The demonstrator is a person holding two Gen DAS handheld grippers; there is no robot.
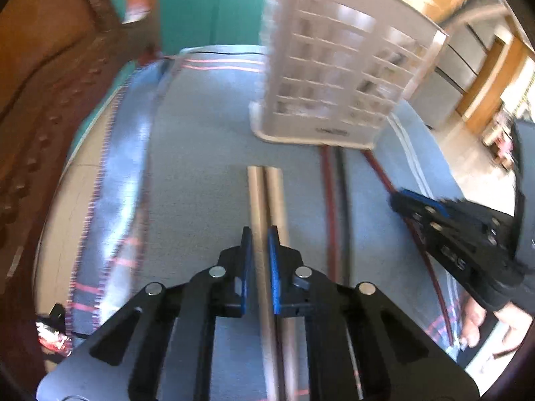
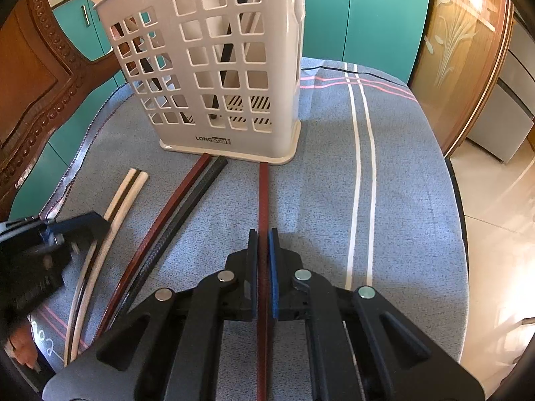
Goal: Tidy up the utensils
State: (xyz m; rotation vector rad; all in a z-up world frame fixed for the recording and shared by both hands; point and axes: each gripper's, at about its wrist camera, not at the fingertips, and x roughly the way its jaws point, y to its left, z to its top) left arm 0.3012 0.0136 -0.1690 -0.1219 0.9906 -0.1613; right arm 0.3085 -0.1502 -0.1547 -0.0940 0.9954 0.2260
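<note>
Right gripper [image 2: 263, 257] closed around a dark red chopstick [image 2: 263, 197], left gripper [image 1: 260, 254] nearly shut astride one cream chopstick [image 1: 255, 197] — grip unclear, white basket [image 2: 214, 67] far, blue cloth [image 2: 401, 183] beneath.

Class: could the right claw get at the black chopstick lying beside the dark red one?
Probably not yet: the right claw is shut on a red chopstick. The black chopstick lies uncovered.
</note>
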